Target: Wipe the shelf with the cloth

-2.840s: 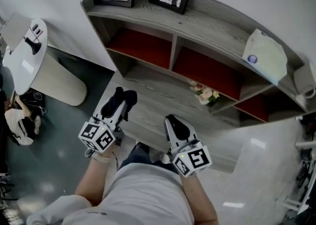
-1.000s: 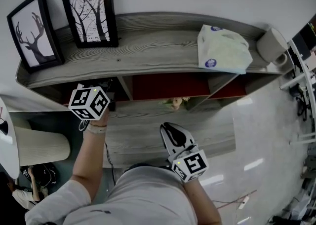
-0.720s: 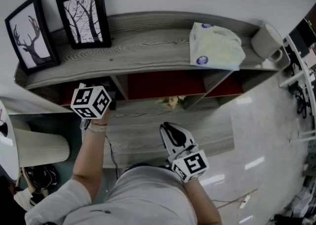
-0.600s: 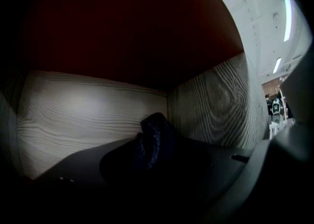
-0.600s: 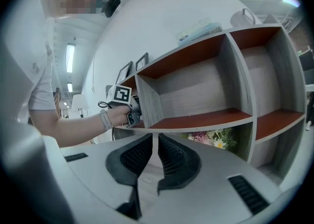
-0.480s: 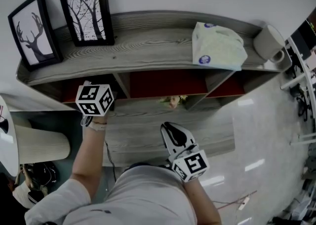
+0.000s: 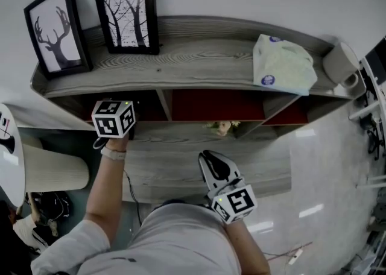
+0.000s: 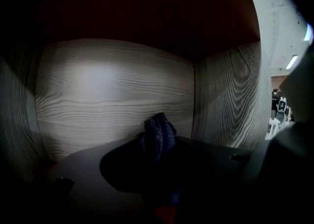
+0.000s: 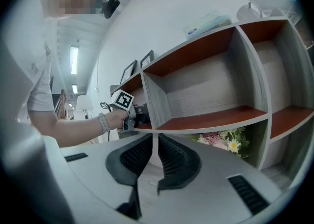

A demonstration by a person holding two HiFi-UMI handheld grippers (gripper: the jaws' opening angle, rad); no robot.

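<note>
left gripper view: left gripper [image 8: 158, 161] clamps dark cloth [image 8: 156, 133]; right gripper [image 9: 152, 144] closed, empty.

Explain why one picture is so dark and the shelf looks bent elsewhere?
Left gripper view: dim, since it looks into a shaded shelf compartment; only the back wall is lit, the cloth barely shows. Right gripper view and head view: bright, wide-angle lenses bow the shelf's boards.

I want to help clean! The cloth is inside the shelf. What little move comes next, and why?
Probably push the cloth forward onto the back wall and slide it sideways. The left gripper is shut on the cloth inside the left compartment of the shelf, and bare wood faces it.
</note>
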